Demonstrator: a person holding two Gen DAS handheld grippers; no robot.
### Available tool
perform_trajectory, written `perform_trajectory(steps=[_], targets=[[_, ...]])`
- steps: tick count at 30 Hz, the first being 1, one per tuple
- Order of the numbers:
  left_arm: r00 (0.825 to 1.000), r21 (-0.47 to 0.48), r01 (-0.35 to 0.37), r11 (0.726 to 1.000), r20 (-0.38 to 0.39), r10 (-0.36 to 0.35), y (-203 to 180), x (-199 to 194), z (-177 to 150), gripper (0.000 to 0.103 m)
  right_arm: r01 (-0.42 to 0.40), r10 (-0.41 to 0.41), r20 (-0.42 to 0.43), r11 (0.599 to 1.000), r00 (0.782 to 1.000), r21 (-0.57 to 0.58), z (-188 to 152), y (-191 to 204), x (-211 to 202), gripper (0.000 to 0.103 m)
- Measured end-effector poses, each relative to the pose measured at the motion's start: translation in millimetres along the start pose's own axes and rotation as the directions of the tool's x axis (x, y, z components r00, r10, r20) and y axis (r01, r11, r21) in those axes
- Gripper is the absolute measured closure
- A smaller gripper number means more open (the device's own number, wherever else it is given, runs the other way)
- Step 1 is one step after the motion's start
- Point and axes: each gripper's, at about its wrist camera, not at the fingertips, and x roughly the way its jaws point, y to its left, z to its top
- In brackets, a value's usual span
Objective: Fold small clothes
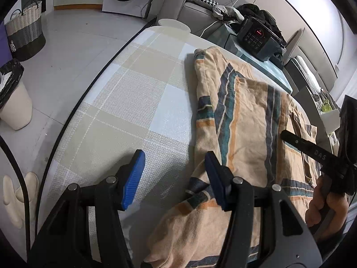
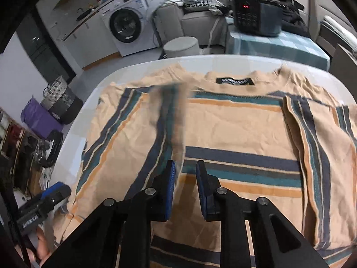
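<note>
A peach T-shirt (image 2: 234, 125) with navy, teal and orange stripes lies flat on the table, its collar label (image 2: 234, 81) at the far side. Both side parts are folded in over the body. A blurred strip of the shirt, the left sleeve (image 2: 169, 120), hangs in front of my right gripper (image 2: 185, 187), whose jaws stand a little apart with no cloth between them. In the left wrist view the shirt (image 1: 245, 116) lies to the right. My left gripper (image 1: 174, 178) is wide open at the shirt's left edge, one finger (image 1: 214, 176) over the cloth.
The table (image 1: 133, 102) has a checked beige and white cloth and a rounded edge. Beyond it stand a side table with a dark appliance (image 2: 256, 15), a sofa with clothes, a round stool (image 2: 180, 45), a washing machine (image 2: 126, 25), a woven basket (image 1: 26, 31) and a white bin (image 1: 13, 102).
</note>
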Motion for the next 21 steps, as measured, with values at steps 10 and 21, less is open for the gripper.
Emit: perform_trajectory(steps=[10, 21], targets=[[0.986, 0.003, 0.168, 0.986, -0.015, -0.168, -4, -1, -4, 0.059, -0.072, 0.073, -0.006, 0.997, 0.997, 0.039, 16, -2, 18, 0.073], [0.992, 0.149, 0.125, 0.981, -0.032, -0.121, -39, 2, -12, 0.06, -0.132, 0.13, 0.041, 0.99, 0.991, 0.039, -15, -8, -25, 0.073]])
